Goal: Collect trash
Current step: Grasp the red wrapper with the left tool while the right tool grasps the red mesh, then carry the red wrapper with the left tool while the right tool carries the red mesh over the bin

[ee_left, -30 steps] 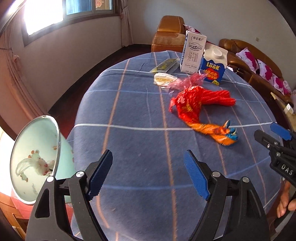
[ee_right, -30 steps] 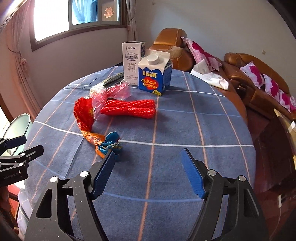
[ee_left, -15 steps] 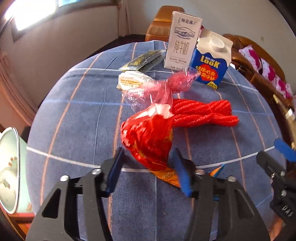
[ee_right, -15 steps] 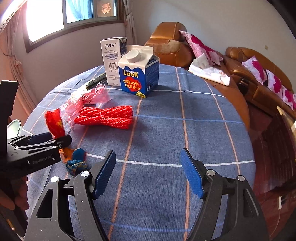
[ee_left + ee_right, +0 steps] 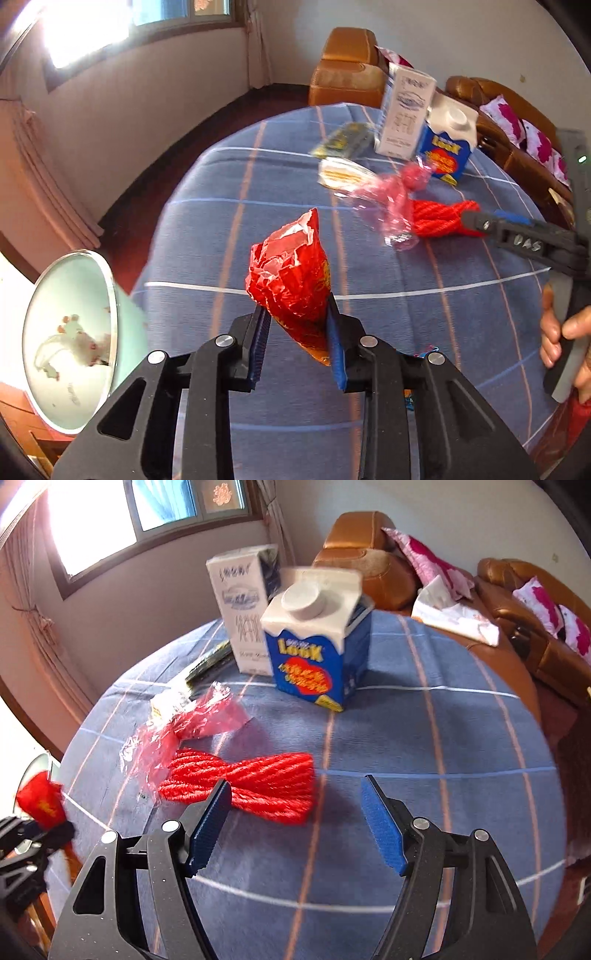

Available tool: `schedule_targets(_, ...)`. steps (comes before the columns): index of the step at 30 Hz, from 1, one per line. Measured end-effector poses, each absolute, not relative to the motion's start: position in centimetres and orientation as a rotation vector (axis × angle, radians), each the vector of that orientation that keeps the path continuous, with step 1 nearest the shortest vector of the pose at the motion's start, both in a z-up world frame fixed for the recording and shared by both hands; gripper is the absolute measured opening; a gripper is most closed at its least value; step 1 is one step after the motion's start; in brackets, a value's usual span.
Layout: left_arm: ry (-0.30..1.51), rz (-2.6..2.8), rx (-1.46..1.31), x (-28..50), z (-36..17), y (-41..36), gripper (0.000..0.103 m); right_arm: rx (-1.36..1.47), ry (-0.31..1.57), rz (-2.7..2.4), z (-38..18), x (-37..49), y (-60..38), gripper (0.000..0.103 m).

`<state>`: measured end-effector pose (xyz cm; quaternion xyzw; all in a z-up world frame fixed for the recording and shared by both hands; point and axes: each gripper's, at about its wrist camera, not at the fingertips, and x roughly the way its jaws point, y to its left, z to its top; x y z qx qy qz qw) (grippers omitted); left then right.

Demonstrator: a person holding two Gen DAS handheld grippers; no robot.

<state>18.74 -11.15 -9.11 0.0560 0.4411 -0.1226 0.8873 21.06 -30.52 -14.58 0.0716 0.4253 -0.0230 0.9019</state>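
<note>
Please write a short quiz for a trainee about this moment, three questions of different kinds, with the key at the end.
1. True or false: the left gripper is shut on the red wrapper.
2. Which thing lies nearest in front of the open right gripper? A) red rope B) blue carton C) white carton
3. Fill in: beside the table, on the left gripper's side, stands a pale green ____.

Key
1. True: both pads press the wrapper, which is off the cloth.
2. A
3. bin
</note>
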Motion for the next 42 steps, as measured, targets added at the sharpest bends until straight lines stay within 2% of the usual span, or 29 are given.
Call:
schedule_targets(1, 0.912, -0.244, 0.115, 18.8, -8.9, -10.5, 0.029, 0.141, 0.904, -0.039, -15.2, 21.6, -30.1, 0.058)
schedule_targets(2, 0.908, -0.231, 0.115, 18.9, -8.6, -9.9, 0.029, 0.146, 0.919, -0.018, -15.7, 22.0, -29.8, 0.047)
schedule_targets(4, 0.898, -0.201, 0.111, 19.1, -8.2, -8.6, 0.029, 0.149, 0.914, -0.002, -16.0, 21.9, -29.2, 0.039)
schedule_targets(6, 0.897, -0.190, 0.096, 19.3, -7.9, -7.8, 0.029, 0.122, 0.909, 0.008, -15.8, 21.6, -28.5, 0.019)
schedule_targets(22, 0.840, -0.226, 0.094, 16.4, -6.0, -6.2, 0.029, 0.075, 0.843, -0.061, -11.3, 15.1, -26.5, 0.016)
schedule_targets(42, 0.781, -0.142, 0.066, 12.1, -4.0, 1.4, 0.029, -0.007, 0.772, 0.092, -8.0, 10.5, -16.7, 0.016)
